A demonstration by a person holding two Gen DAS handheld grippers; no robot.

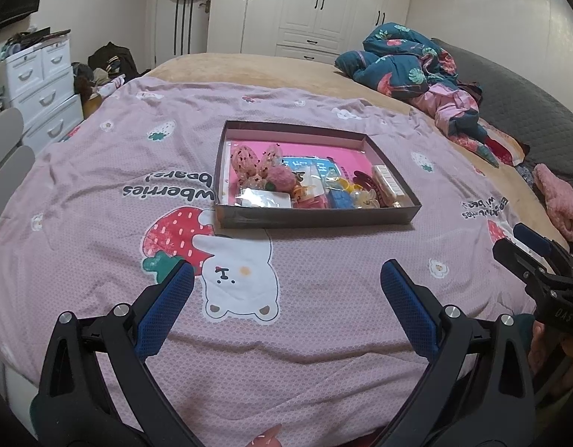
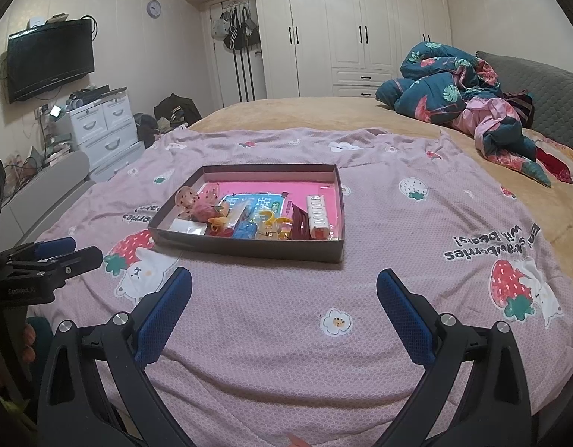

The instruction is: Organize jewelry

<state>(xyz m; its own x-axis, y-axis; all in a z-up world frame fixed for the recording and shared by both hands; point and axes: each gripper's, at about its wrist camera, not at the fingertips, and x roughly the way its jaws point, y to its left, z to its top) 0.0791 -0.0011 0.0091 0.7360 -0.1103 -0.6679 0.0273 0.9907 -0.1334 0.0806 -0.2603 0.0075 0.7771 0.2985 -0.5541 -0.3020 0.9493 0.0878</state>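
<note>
A shallow dark cardboard box (image 1: 316, 219) (image 2: 249, 251) with a pink lining lies on the pink strawberry bedspread, ahead of both grippers. Inside sit pink fluffy hair pieces (image 1: 249, 164) (image 2: 191, 201), a white packet (image 1: 265, 198), a dark red claw clip (image 1: 364, 180) (image 2: 301, 219), a white ridged clip (image 1: 390, 182) (image 2: 318, 216) and yellow and blue pieces (image 1: 342, 193) (image 2: 271, 223). My left gripper (image 1: 286, 279) hovers open and empty over the bedspread, short of the box. My right gripper (image 2: 284, 288) is also open and empty. Each gripper shows at the edge of the other's view.
The bedspread (image 1: 100, 193) (image 2: 416, 260) covers a tan bed. A crumpled teal and pink quilt (image 1: 416, 70) (image 2: 454, 89) lies at the far right. White drawers (image 1: 44, 85) (image 2: 107, 126) stand left of the bed, wardrobes (image 2: 342, 29) behind. A pink fluffy item (image 1: 558, 201) lies at the right.
</note>
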